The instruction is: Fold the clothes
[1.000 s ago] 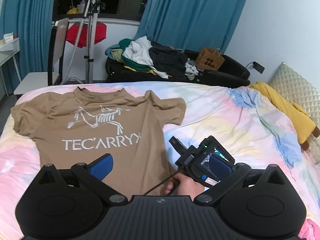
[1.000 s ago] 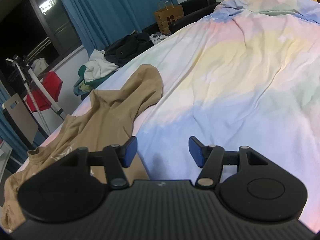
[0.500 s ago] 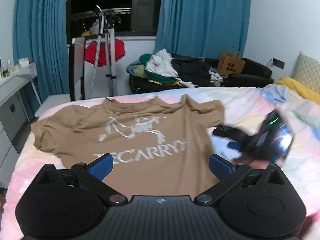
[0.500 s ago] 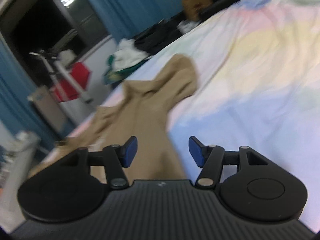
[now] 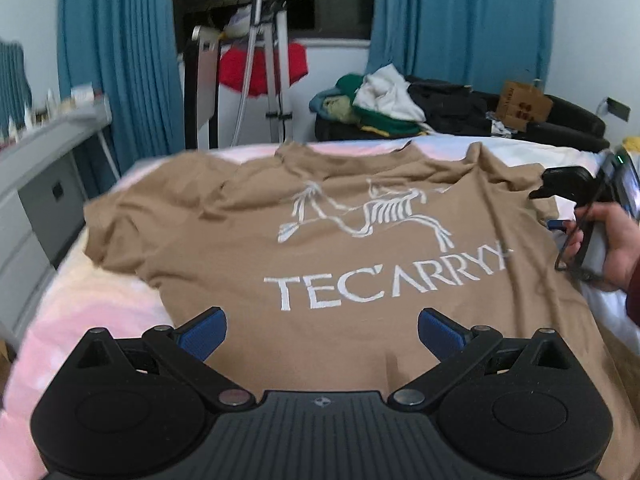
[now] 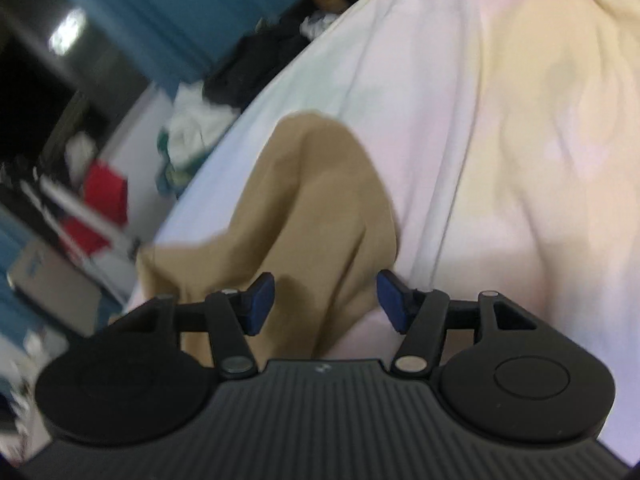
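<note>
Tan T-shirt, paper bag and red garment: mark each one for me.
Tan T-shirt (image 5: 328,336): left wrist view, plain cloth below the lettering.
Paper bag (image 5: 524,100): left wrist view, its front face.
Red garment (image 5: 264,68): left wrist view, its middle.

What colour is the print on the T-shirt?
White, on the tan T-shirt; clearest in the left wrist view.

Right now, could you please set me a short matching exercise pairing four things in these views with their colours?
Things:
1. T-shirt spread on the bed
2. Curtains
3. Garment hanging on the rack by the window
4. Pads on the left gripper fingers

Colours:
A. red
B. tan with white print
C. dark blue
D. teal

Pairs: 1-B, 2-D, 3-A, 4-C
</note>
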The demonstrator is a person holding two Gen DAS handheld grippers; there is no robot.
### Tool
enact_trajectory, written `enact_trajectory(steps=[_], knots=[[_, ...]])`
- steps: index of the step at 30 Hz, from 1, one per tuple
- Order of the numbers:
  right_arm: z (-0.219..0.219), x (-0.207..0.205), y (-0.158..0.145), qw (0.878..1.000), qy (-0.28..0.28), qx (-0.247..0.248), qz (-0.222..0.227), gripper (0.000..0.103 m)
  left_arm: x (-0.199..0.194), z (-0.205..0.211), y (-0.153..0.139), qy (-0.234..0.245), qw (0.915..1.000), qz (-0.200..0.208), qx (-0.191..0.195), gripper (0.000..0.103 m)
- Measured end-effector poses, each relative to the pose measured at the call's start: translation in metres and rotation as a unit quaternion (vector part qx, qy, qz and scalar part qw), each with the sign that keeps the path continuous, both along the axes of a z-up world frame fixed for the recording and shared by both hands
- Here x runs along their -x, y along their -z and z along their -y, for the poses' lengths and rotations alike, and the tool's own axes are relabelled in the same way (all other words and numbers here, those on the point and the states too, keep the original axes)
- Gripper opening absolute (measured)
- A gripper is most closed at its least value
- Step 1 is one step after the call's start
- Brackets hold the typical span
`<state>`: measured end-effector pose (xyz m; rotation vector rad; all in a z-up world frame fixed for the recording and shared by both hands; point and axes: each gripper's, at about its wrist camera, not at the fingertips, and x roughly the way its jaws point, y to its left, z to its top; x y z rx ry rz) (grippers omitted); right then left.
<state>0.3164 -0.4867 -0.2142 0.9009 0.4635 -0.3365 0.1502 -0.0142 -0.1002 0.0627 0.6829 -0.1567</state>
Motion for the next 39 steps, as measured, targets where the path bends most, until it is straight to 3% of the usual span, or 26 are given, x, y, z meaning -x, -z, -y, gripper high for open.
enact_trajectory(steps=[3,8,10,11,12,14,18,21,26,30,34,37,38,39], knots=[[0.0,-0.006,0.01,0.998,-0.008,-0.004,0.068,0.093,-0.011,-0.008,0.006,-0.012,0.9998,-0.01,0.015,0.103],[-0.002,-0.034,0.005,0.995,-0.025,0.036,0.091,0.093,-0.019,-0.013,0.011,-0.032,0.9991,-0.017,0.021,0.103],[-0.01,-0.046,-0.001,0.993,-0.039,0.083,0.068,0.053,-0.019,-0.013,0.01,-0.038,0.9989,-0.017,0.024,0.103],[-0.016,-0.054,-0.002,0.992,-0.046,0.116,0.033,0.021,-0.019,-0.013,0.009,-0.04,0.9987,-0.017,0.025,0.103],[-0.02,-0.06,-0.004,0.989,-0.051,0.141,0.006,0.011,-0.018,-0.012,0.008,-0.04,0.9987,-0.017,0.027,0.103],[-0.028,-0.059,-0.018,0.982,-0.051,0.181,-0.002,0.007,-0.016,-0.01,0.006,-0.039,0.9989,-0.012,0.024,0.103],[-0.054,-0.043,-0.062,0.963,-0.048,0.266,0.014,0.006,-0.01,-0.011,-0.001,-0.045,0.9989,0.005,0.012,0.103],[-0.093,-0.025,-0.103,0.938,-0.054,0.341,0.033,0.006,-0.004,-0.014,-0.007,-0.049,0.9986,0.016,0.003,0.103],[-0.188,0.002,-0.148,0.881,-0.083,0.462,0.06,0.006,0.002,-0.026,-0.02,-0.061,0.9977,0.025,0.016,0.103],[-0.273,0.016,-0.135,0.839,-0.154,0.517,0.072,0.006,0.004,-0.041,-0.026,-0.075,0.9963,0.034,0.024,0.103],[-0.325,0.015,-0.094,0.824,-0.24,0.51,0.05,0.007,0.004,-0.061,-0.022,-0.079,0.9949,0.037,0.05,0.103],[-0.337,0.016,-0.077,0.831,-0.31,0.46,0.033,0.009,0.002,-0.076,-0.017,-0.077,0.9914,0.034,0.1,0.103],[-0.339,0.021,-0.078,0.834,-0.327,0.443,0.031,0.02,0.002,-0.08,-0.017,-0.076,0.9895,0.032,0.118,0.103],[-0.338,0.029,-0.081,0.839,-0.337,0.425,0.033,0.04,0.001,-0.083,-0.017,-0.074,0.9883,0.032,0.129,0.103]])
